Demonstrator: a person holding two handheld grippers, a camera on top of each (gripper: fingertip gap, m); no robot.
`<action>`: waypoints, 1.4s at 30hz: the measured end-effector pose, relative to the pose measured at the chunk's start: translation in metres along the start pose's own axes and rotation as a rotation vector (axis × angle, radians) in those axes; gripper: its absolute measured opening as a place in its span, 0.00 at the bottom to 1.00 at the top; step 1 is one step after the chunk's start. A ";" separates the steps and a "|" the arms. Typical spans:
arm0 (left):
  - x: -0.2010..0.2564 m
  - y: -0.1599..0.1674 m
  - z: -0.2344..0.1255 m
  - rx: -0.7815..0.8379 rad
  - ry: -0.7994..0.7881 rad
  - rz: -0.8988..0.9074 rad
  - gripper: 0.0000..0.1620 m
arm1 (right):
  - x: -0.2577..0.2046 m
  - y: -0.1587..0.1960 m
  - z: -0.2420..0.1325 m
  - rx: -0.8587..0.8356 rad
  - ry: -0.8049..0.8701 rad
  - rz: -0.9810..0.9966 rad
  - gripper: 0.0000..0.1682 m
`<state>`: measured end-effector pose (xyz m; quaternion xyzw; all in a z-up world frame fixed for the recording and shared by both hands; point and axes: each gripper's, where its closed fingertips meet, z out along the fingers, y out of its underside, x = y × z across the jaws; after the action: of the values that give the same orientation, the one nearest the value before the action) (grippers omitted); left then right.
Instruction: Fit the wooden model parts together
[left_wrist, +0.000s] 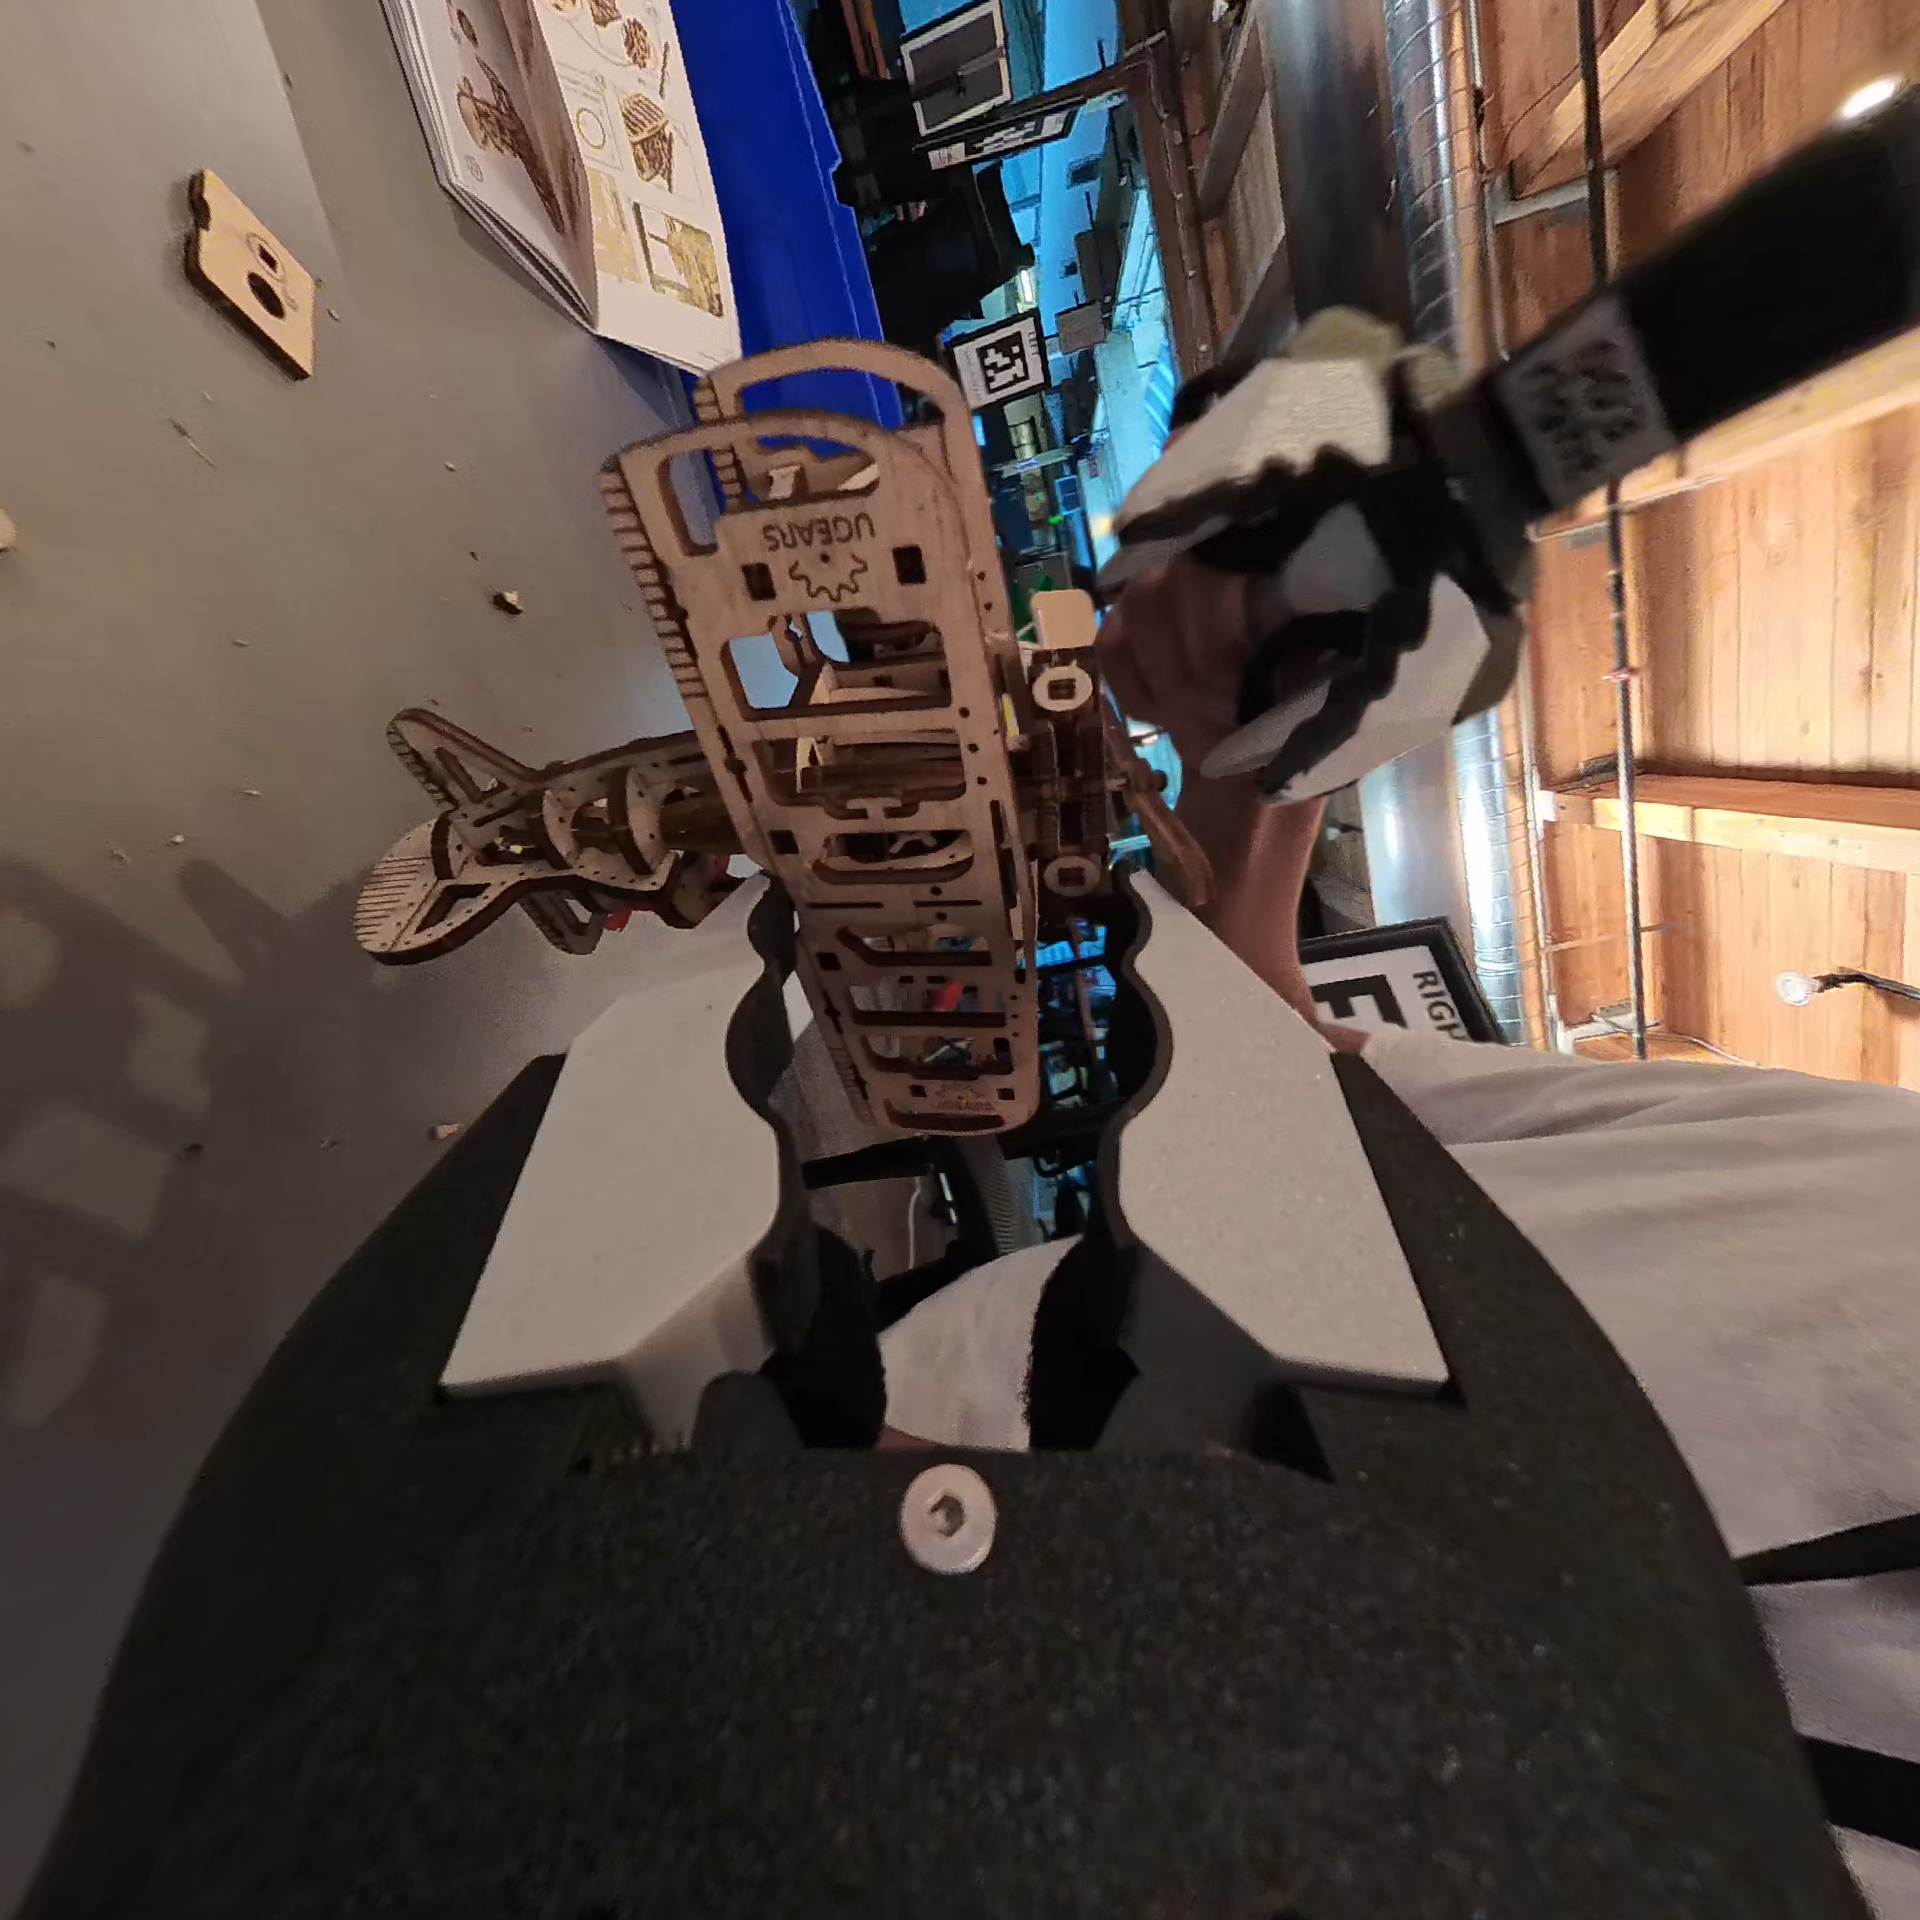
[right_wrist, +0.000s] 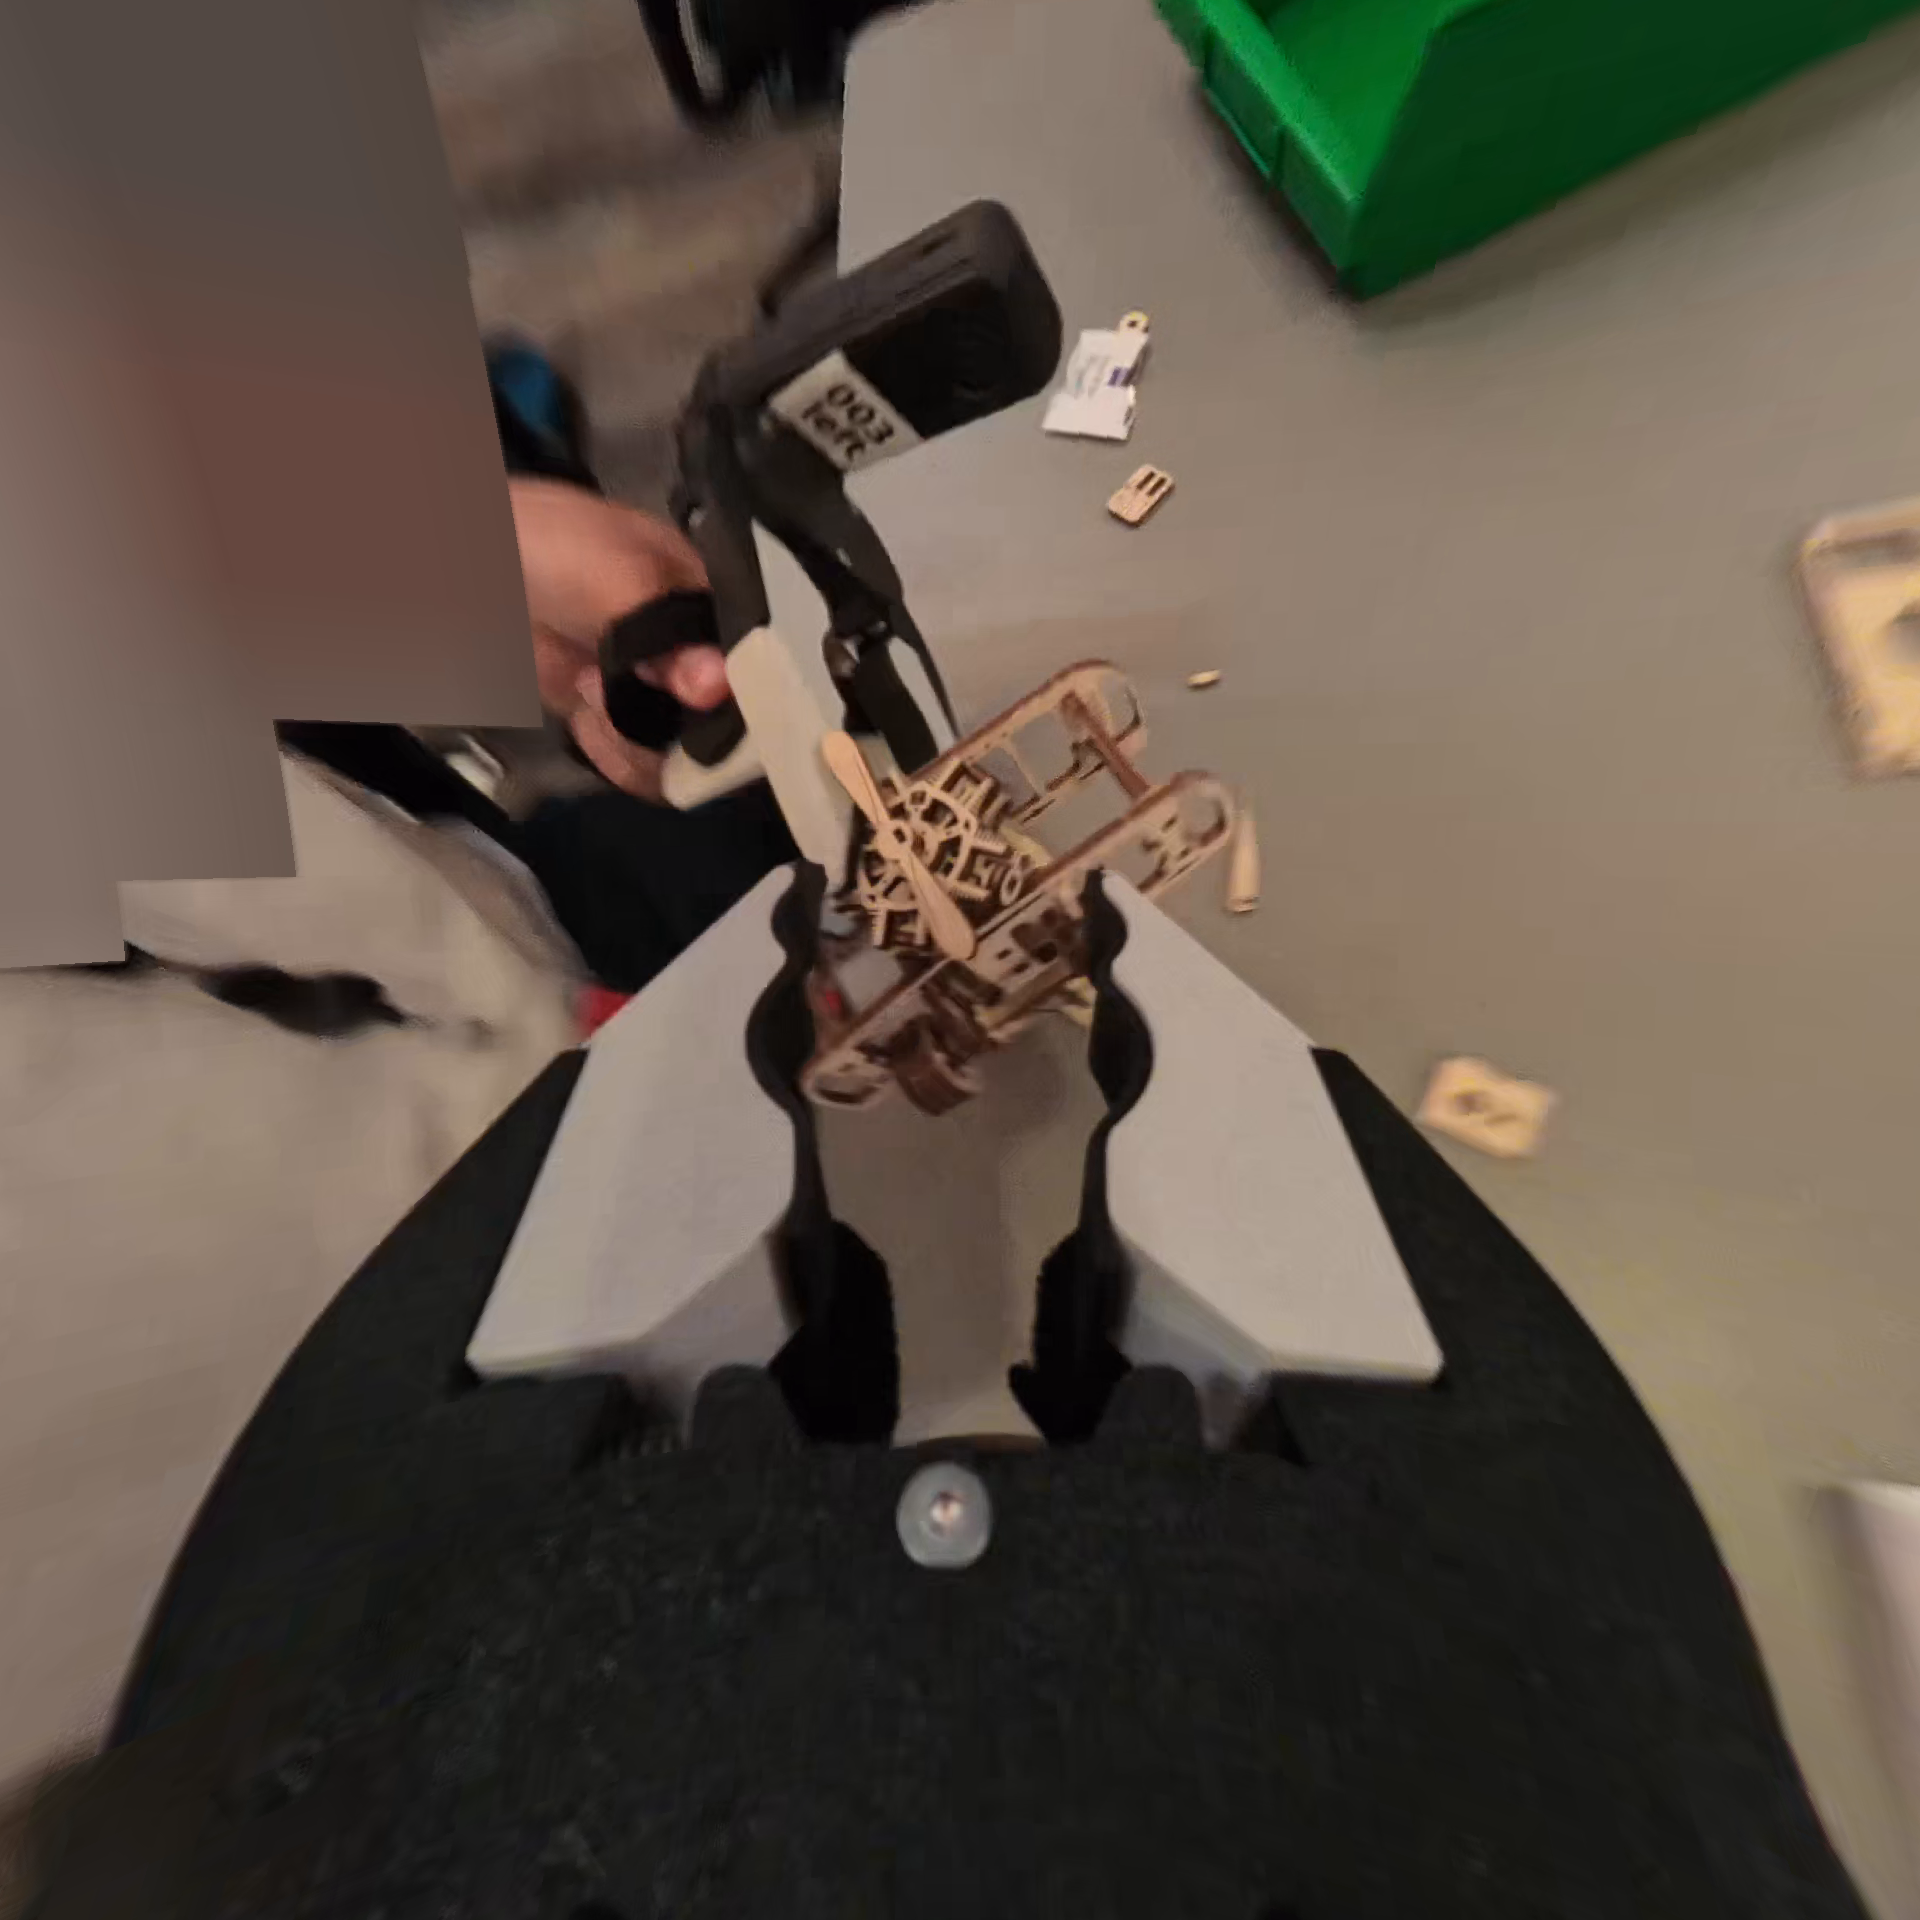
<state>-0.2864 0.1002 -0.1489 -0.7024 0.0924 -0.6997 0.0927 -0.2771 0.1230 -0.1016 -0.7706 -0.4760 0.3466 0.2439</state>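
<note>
A wooden model biplane (left_wrist: 862, 748) is seen held up above a grey table (left_wrist: 156, 623), its lattice wings standing between the two grey fingers of the left hand-held gripper (left_wrist: 945, 894). In the left wrist view the wing fills the gap between the fingers, yet contact with the pads cannot be made out there. In the right wrist view, one pale finger of that left hand-held gripper is shown pressed against the biplane's nose side, beside the propeller (right_wrist: 902, 847) — so the model appears to be clamped, though the grip itself is partly hidden.

The right hand-held gripper (right_wrist: 948, 914) is shown with its fingers apart, nothing held between them; the biplane lies just beyond the fingertips, and whether they touch it cannot be told. In the left wrist view the same gripper is seen blurred at upper right (left_wrist: 1340, 582), close to the model's nose.

On the table, an open instruction booklet (left_wrist: 582, 166) is seen beside a blue bin (left_wrist: 779, 208), and a small flat wooden piece (left_wrist: 249, 272) lies well apart from the model. In the right wrist view, a green bin (right_wrist: 1538, 114), a small white packet (right_wrist: 1096, 390) and several loose wooden pieces (right_wrist: 1143, 495) are scattered on the table.
</note>
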 end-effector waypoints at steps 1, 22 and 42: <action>-0.001 0.000 0.000 0.000 -0.014 0.012 0.35 | -0.002 0.004 0.000 0.055 -0.054 0.123 0.26; -0.010 0.007 0.009 -0.011 -0.113 0.054 0.36 | 0.005 0.027 0.022 0.216 -0.070 0.486 0.18; -0.020 0.001 0.004 0.017 -0.258 0.135 0.35 | 0.011 0.027 0.025 0.195 0.068 0.327 0.16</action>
<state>-0.2821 0.1047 -0.1680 -0.7778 0.1209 -0.5965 0.1567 -0.2779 0.1221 -0.1405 -0.8216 -0.3001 0.3998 0.2740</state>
